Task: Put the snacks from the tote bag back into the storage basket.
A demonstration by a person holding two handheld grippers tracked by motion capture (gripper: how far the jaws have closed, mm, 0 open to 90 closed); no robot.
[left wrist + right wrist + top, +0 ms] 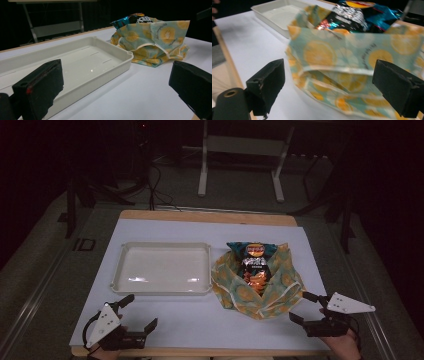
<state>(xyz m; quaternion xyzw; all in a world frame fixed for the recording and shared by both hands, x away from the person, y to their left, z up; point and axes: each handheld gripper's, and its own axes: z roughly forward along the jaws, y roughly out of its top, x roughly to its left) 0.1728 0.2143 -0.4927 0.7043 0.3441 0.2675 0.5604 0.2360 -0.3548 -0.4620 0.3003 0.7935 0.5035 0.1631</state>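
Observation:
A pale green cloth bag printed with orange slices [260,287] lies on the white table right of centre, with a dark crisp packet [253,260] sticking out of its top. Left of the bag rests an empty white tray [162,268]. My left gripper [139,312] is open near the front edge, just below the tray's front left corner, nothing between its jaws. My right gripper [301,306] is open at the bag's front right corner. In the right gripper view the bag [352,65] sits close between the jaws, and the packet [362,15] lies behind it. The left gripper view has the tray [75,62] and the bag [152,42].
The white sheet [165,320] covers a wooden table [210,216] whose edge shows at the back. A white metal stand [242,150] is on the floor behind the table. The surroundings are dark.

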